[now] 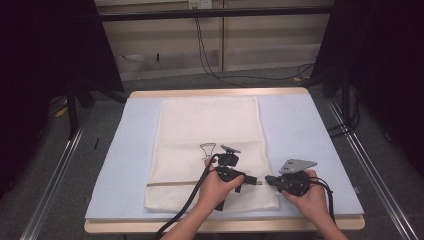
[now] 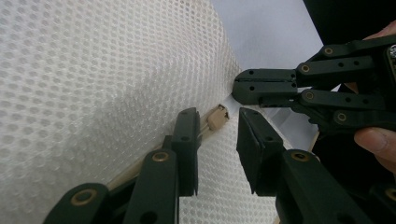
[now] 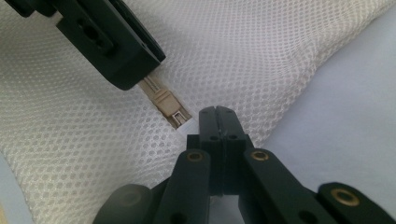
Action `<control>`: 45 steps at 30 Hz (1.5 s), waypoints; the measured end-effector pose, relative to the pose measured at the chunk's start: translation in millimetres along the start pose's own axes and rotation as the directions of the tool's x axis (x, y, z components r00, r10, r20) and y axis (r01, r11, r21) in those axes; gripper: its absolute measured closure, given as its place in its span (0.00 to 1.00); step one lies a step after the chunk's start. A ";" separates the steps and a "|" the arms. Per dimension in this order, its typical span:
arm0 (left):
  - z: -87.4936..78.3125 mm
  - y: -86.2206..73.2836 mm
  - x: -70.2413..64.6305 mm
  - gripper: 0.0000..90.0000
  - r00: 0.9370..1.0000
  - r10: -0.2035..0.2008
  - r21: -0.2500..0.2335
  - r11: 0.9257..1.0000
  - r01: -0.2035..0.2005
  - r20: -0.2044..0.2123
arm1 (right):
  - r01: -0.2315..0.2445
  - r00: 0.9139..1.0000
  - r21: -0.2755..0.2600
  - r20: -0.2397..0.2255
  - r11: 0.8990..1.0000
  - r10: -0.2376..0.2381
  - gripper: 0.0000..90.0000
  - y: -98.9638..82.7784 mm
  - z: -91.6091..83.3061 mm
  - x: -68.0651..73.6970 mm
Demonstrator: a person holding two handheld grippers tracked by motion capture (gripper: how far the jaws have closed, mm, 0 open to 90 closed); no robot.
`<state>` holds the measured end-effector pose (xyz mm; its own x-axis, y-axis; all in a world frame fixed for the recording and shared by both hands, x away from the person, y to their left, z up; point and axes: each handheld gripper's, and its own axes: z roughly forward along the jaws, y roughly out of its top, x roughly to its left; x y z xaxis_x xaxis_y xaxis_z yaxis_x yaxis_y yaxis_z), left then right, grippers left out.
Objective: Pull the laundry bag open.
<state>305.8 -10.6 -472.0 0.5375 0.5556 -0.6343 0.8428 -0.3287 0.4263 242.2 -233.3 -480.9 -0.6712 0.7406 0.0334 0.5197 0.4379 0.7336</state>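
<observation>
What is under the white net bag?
Under the white mesh bag lies a pale blue mat on the wooden table. What is inside the bag cannot be made out.

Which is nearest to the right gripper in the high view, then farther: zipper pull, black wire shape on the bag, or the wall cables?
1. Zipper pull, just left of the right gripper.
2. Black wire shape, farther up-left on the mesh bag.
3. Wall cables, beyond the table.

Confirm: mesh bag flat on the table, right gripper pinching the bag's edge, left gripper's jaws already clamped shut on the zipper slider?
Not quite. In the left gripper view the left gripper has its jaws apart, with the zipper slider just beyond the tips, unclamped. The rest stands.
</observation>
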 end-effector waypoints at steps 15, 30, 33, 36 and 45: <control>21.8 1.7 -6.7 0.82 0.997 -0.081 -0.006 0.997 0.081 -0.007 | -0.008 1.000 -0.003 0.003 1.000 0.008 1.00 -0.6 0.3 0.3; 26.0 2.0 -6.5 0.97 0.991 -0.136 -0.011 0.991 0.135 -0.017 | -0.020 1.000 -0.007 0.002 1.000 0.020 1.00 -1.1 0.6 0.1; 25.3 2.5 -5.7 0.97 0.991 -0.135 -0.004 0.991 0.135 -0.012 | -0.001 1.000 -0.001 0.018 1.000 0.001 1.00 -0.8 0.3 2.6; 23.9 3.0 -4.9 0.97 0.991 -0.132 -0.003 0.991 0.132 -0.016 | -0.005 1.000 -0.001 0.014 1.000 0.005 1.00 -0.9 0.7 1.9; 13.6 6.0 0.3 0.97 0.988 -0.152 0.021 0.988 0.152 -0.007 | -0.024 1.000 -0.010 0.003 1.000 0.024 1.00 -2.1 0.8 0.3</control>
<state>311.5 -22.8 -478.3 0.4032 0.6047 -0.6869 0.9151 -0.2564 0.3113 241.4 -233.5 -482.9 -0.6569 0.7524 0.0483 0.5302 0.4154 0.7392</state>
